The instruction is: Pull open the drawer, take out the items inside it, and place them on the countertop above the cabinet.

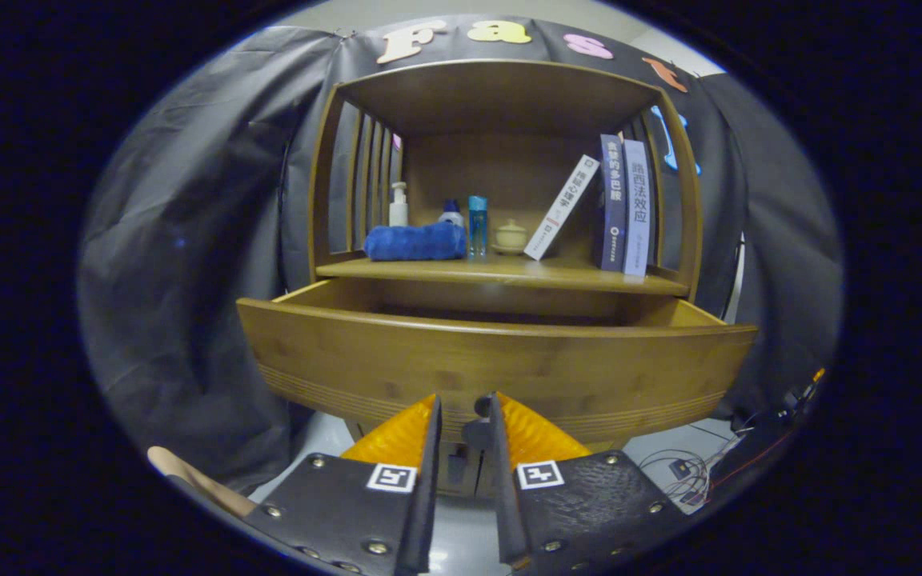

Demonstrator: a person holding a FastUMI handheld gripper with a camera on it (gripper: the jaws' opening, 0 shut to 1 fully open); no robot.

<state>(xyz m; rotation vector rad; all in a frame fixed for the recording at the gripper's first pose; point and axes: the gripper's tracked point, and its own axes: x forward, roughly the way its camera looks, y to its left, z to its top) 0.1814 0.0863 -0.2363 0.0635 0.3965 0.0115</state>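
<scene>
I have the curved-front bamboo drawer point(501, 360) standing pulled out from the wooden cabinet point(501, 88), its front panel bowed toward me, which I take to mean the opening step is done. From this low angle the front panel hides the drawer's inside, so I cannot tell what items lie in it.

The countertop point(509, 274) above it is where the contents should go. It already carries a rolled blue towel point(415, 242), a white pump bottle point(398, 205), a clear blue bottle point(477, 226), a small cream lidded pot point(511, 238) and three books point(617, 212) leaning at the far side; the free patch lies between pot and books.

My gripper point(465, 416) sits just below the drawer front with its fingers drawn close, a narrow gap between them. A small dark knob point(479, 406) shows in that gap; I cannot tell whether both fingers press it.
</scene>
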